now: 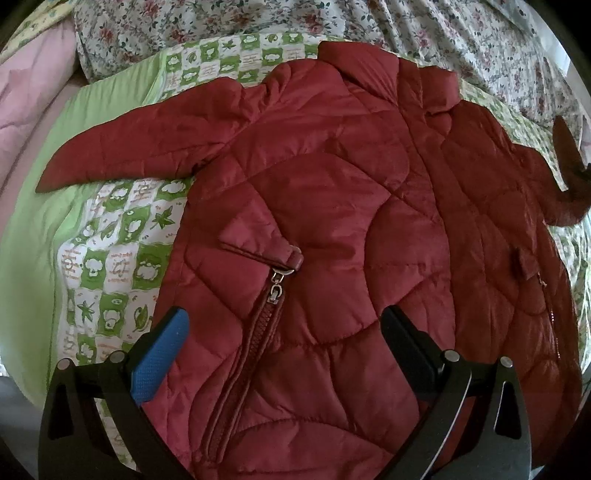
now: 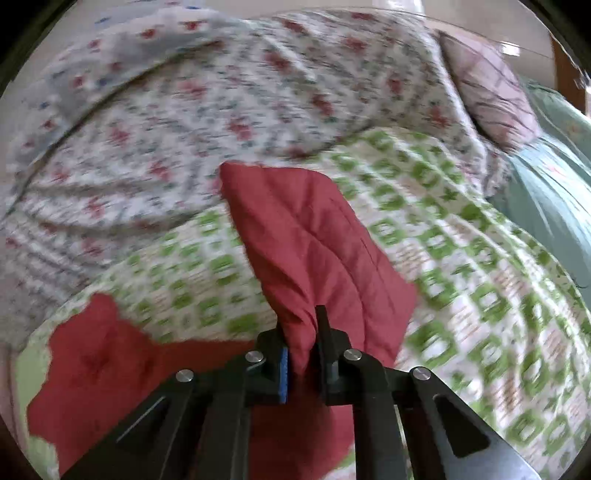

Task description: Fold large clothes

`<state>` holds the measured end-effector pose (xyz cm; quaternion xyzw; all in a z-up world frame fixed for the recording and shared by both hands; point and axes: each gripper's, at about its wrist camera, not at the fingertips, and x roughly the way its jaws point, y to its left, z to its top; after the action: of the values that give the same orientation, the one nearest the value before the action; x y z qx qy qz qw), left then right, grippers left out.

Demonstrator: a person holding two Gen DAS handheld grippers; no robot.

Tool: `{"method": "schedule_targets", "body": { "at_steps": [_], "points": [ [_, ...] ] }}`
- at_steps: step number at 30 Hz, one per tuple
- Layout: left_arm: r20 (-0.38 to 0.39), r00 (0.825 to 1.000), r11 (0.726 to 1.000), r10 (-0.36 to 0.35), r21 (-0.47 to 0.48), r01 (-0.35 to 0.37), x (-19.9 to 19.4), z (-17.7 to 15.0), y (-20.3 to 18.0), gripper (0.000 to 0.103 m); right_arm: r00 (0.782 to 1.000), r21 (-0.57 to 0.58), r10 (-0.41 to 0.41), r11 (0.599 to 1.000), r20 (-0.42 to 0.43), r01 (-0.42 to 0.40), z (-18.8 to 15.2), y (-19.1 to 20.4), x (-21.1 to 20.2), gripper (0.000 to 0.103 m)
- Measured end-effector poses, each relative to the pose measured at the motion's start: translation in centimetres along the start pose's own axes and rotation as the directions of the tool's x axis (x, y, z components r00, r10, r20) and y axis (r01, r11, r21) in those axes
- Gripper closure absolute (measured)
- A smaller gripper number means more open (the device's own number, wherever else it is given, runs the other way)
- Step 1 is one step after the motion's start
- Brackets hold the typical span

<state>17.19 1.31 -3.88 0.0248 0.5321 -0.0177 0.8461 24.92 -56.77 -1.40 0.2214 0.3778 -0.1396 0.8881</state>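
Note:
A red quilted jacket [image 1: 332, 206] lies front up on a green and white patterned blanket [image 1: 110, 266], with its left sleeve [image 1: 122, 151] spread out flat. My left gripper [image 1: 284, 325] is open, hovering just above the lower front by the pocket zipper [image 1: 273, 295]. In the right wrist view my right gripper [image 2: 301, 332] is shut on the jacket's right sleeve [image 2: 314, 243] and holds it lifted off the blanket [image 2: 461, 258]. The lifted sleeve also shows in the left wrist view [image 1: 569, 177] at the far right. The right view is blurred.
A floral duvet [image 1: 406, 33] is bunched along the far side of the bed, also in the right wrist view [image 2: 184, 110]. A pink quilt [image 1: 29, 96] lies at the left edge. A pink pillow [image 2: 487, 88] and teal bedding [image 2: 554, 192] lie at the right.

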Motion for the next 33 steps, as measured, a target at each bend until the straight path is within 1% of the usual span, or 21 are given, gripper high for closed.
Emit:
{"method": "schedule_targets", "body": {
  "at_steps": [3, 5, 7, 8, 9, 10, 12, 14, 15, 18, 20, 21, 23, 24, 26, 27, 30, 33],
  "points": [
    [-0.004, 1.000, 1.000, -0.008, -0.008, 0.008, 0.2, -0.2, 0.3, 0.000, 0.994, -0.050, 0.104, 0.993, -0.019, -0.104, -2.1, 4.0, -1.8, 0.093],
    [-0.009, 1.000, 1.000, -0.022, -0.019, 0.021, 0.2, -0.4, 0.5, 0.000, 0.985, -0.105, 0.169, 0.979, -0.044, -0.173, -4.0, 7.0, -3.1, 0.093],
    [-0.012, 0.999, 0.999, -0.041, -0.031, 0.041, 0.2, -0.5, 0.8, 0.000, 0.974, -0.154, 0.217, 0.962, -0.065, -0.225, -5.9, 9.7, -4.2, 0.092],
    [-0.014, 0.999, 0.998, -0.053, -0.037, 0.052, 0.1, -0.6, 1.0, 0.000, 0.967, -0.178, 0.241, 0.951, -0.081, -0.252, -6.8, 11.1, -4.6, 0.092],
    [-0.018, 0.998, 0.997, -0.067, -0.043, 0.066, 0.1, -0.7, 1.2, 0.000, 0.956, -0.209, 0.272, 0.934, -0.108, -0.290, -8.2, 13.0, -5.0, 0.092],
    [-0.020, 0.997, 0.996, -0.080, -0.046, 0.079, 0.1, -0.8, 1.3, 0.000, 0.949, -0.221, 0.285, 0.925, -0.137, -0.309, -9.0, 14.0, -5.2, 0.092],
    [-0.023, 0.993, 0.992, -0.114, -0.054, 0.112, -0.1, -0.9, 1.7, 0.000, 0.924, -0.268, 0.326, 0.889, -0.202, -0.372, -11.6, 17.3, -5.3, 0.092],
    [-0.024, 0.990, 0.989, -0.138, -0.057, 0.136, -0.2, -1.0, 2.0, 0.000, 0.906, -0.310, 0.340, 0.858, -0.252, -0.409, -13.7, 20.0, -5.2, 0.092],
    [-0.022, 0.988, 0.987, -0.151, -0.058, 0.149, -0.3, -0.9, 2.2, 0.000, 0.895, -0.348, 0.344, 0.833, -0.283, -0.430, -15.3, 21.8, -5.1, 0.092],
    [-0.010, 0.986, 0.985, -0.167, -0.054, 0.166, -0.6, -0.8, 2.7, 0.000, 0.874, -0.407, 0.343, 0.784, -0.346, -0.469, -18.5, 24.6, -4.7, 0.092],
    [-0.001, 0.982, 0.981, -0.187, -0.054, 0.187, -0.8, -0.5, 3.0, 0.000, 0.862, -0.452, 0.328, 0.748, -0.386, -0.487, -20.8, 26.4, -4.3, 0.092],
    [-0.001, 0.977, 0.975, -0.214, -0.060, 0.213, -0.8, -0.2, 3.4, 0.000, 0.859, -0.467, 0.320, 0.736, -0.399, -0.491, -21.2, 26.9, -3.9, 0.092],
    [-0.004, 0.969, 0.966, -0.248, -0.071, 0.247, -0.6, 0.5, 3.8, 0.000, 0.848, -0.488, 0.308, 0.711, -0.431, -0.506, -22.4, 27.8, -3.1, 0.087],
    [-0.007, 0.962, 0.959, -0.272, -0.078, 0.271, -0.5, 1.1, 4.0, 0.000, 0.849, -0.499, 0.299, 0.705, -0.436, -0.504, -22.9, 27.8, -3.1, 0.086],
    [-0.004, 0.954, 0.952, -0.298, -0.079, 0.297, -0.3, 2.2, 4.1, 0.000, 0.861, -0.530, 0.261, 0.699, -0.437, -0.480, -23.5, 27.9, -2.7, 0.084],
    [-0.003, 0.951, 0.948, -0.310, -0.073, 0.309, -0.2, 3.1, 3.9, 0.000, 0.862, -0.534, 0.255, 0.698, -0.437, -0.477, -23.6, 27.7, -2.5, 0.083],
    [-0.006, 0.937, 0.936, -0.349, -0.045, 0.348, 0.4, 5.1, 2.7, 0.000, 0.858, -0.525, 0.250, 0.704, -0.448, -0.479, -23.6, 27.6, -2.1, 0.080],
    [-0.038, 0.929, 0.930, -0.368, -0.003, 0.369, 2.4, 7.7, 0.6, 0.000, 0.850, -0.503, 0.261, 0.713, -0.457, -0.489, -23.6, 27.5, -1.9, 0.079]
  ]
}}
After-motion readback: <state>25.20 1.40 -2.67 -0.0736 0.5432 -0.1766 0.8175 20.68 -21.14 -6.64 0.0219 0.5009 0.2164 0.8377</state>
